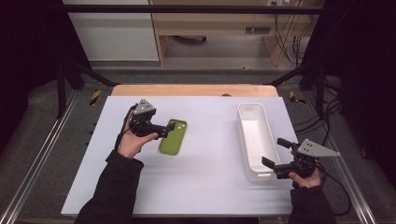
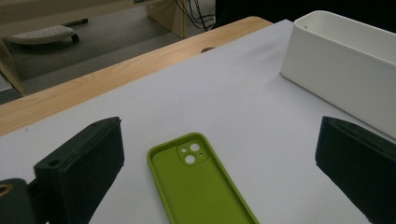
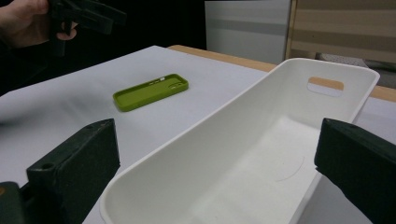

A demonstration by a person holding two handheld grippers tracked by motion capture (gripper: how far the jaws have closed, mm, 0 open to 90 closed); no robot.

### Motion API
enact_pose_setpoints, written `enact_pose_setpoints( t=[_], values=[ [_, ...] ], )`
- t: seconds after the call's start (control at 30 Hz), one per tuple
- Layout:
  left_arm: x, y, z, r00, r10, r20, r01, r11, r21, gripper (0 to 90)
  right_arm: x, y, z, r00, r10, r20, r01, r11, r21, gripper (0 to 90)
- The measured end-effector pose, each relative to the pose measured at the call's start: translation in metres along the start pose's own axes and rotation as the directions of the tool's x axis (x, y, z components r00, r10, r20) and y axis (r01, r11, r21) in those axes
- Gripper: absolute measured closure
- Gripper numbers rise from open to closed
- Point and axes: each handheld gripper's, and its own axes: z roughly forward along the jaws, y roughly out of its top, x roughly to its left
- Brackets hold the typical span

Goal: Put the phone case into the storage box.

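While the green phone case [image 2: 198, 179] lay hollow side up on the counter [image 1: 205, 182], well apart from the white bin [image 1: 254, 140], it looked light, soft and bendable, best pinched across its long edges by the wide-open left tongs [image 2: 219, 163]; the right tongs [image 3: 217, 177] stood open around the bin's near end.

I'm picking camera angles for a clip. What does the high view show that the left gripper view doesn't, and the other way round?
The high view alone shows both hands, the left gripper beside the case, and the right gripper at the bin's near end. The left gripper view alone shows the case's hollow inside and camera cutouts up close between its open fingers. Both share the green phone case, the white bin and the white table.
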Motion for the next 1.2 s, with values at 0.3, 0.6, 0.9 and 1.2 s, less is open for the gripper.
enact_pose_setpoints(
  t=[0.3, 0.6, 0.9, 1.2],
  values=[
    [0.005, 0.008, 0.010, 0.9999, 0.001, -0.011, -0.001, 0.9998, 0.018, 1.0, 0.000, 0.000, 0.001, 1.0000, 0.001, 0.000, -0.001, 1.000, 0.003, 0.4],
    [0.010, 0.017, 0.017, 0.9998, -0.002, -0.018, 0.003, 0.9998, 0.018, 1.1, 0.000, 0.000, 0.001, 1.0000, 0.000, 0.001, 0.000, 1.000, 0.006, 0.4],
    [0.019, 0.011, 0.029, 0.9991, -0.022, -0.036, 0.023, 0.9983, 0.053, 1.1, 0.001, -0.001, 0.002, 1.0000, -0.003, 0.002, 0.003, 1.000, 0.010, 0.4],
    [0.023, 0.005, 0.041, 0.9984, -0.022, -0.053, 0.027, 0.9953, 0.093, 1.1, 0.001, -0.001, 0.002, 1.0000, -0.004, 0.000, 0.004, 1.000, 0.010, 0.4]
  ],
)
